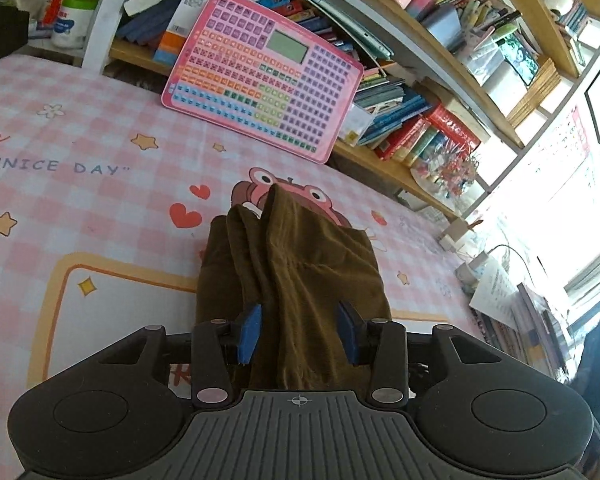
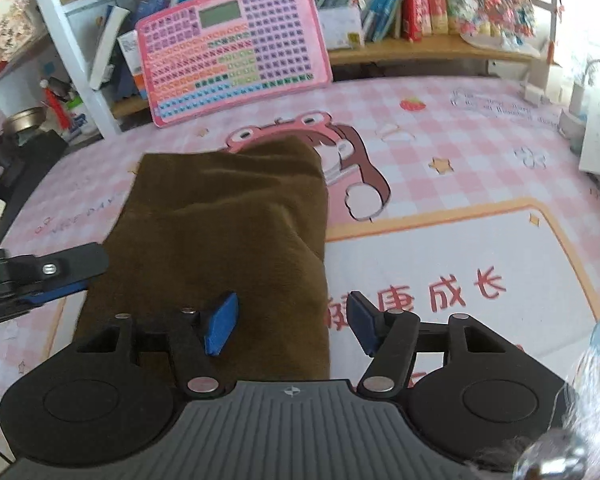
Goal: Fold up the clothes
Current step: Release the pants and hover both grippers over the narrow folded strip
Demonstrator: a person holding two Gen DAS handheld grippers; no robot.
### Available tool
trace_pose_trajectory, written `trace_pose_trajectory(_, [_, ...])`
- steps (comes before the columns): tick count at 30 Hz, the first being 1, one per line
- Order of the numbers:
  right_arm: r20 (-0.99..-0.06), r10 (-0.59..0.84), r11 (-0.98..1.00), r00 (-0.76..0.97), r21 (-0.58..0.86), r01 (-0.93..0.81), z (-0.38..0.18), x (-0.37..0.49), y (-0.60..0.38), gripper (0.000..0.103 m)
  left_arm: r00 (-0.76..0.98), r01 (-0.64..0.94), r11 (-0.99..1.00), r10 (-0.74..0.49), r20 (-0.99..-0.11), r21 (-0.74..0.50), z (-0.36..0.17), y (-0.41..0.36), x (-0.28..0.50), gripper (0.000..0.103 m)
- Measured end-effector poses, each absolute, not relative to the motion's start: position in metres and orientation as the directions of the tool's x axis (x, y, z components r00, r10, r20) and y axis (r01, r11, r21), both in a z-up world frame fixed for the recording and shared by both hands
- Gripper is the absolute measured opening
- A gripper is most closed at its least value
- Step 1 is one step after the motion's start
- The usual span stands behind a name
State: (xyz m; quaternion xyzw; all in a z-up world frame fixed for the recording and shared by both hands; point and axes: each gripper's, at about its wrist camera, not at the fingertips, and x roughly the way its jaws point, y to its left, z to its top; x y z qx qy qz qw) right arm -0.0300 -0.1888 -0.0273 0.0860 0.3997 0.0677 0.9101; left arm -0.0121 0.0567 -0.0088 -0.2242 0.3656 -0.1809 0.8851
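A brown garment [image 2: 220,232] is laid on a pink checked mat [image 1: 100,128] that covers the desk, its far end reaching over a cartoon animal printed on the mat. In the left wrist view the cloth is bunched into lengthwise folds and is seen running between the blue pads of the left gripper [image 1: 302,330]; the near part of the cloth is hidden under the gripper body, and whether the pads press on it cannot be made out, since a narrow gap seems to show at each pad. In the right wrist view the garment is spread broader and flatter, and its near edge is cut off by the gripper body. The jaws of the right gripper [image 2: 290,324] are held apart: the left pad is seen over the right edge of the cloth, the other over the bare mat, and nothing is clamped. At the left edge of that view part of the left gripper [image 2: 56,276] is seen at the garment's side, most of it out of frame. A pink toy keyboard tablet [image 1: 260,76] is leaned against a shelf of books [image 1: 412,128] behind the mat. The right side of the left view is washed out by window light, and the lower right corner of the right view is blurred by something shiny that cannot be identified.
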Motion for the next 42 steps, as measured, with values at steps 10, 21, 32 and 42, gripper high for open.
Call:
trace_pose_trajectory(10, [-0.745,0.201,0.973,0.636,0.229,-0.039,-0.034,-0.024,-0.186,0.059,0.619,0.169,0.873,-0.455,-0.640,-0.458,-0.019,0.048,0.000,0.014])
trace_pose_trajectory(21, [-0.744,0.219,0.971,0.631,0.233,-0.061,-0.037,-0.024,-0.181,0.062,0.618,0.145,0.892,-0.419,-0.665,-0.427,-0.040,0.061,-0.001,0.007])
trace_pose_trajectory(32, [-0.745,0.220,0.969,0.630,0.243,-0.051,-0.033,-0.031,-0.185,0.062,0.706,0.069,0.909,-0.335,-0.623,-0.411,-0.020,0.075,-0.022,0.048])
trace_pose_trajectory(42, [-0.755,0.239,0.950,0.611,0.311,0.012,-0.030,-0.042,-0.194,0.062,0.694,0.042,0.894,-0.348,-0.630,-0.447,-0.020,0.089,-0.036,0.063])
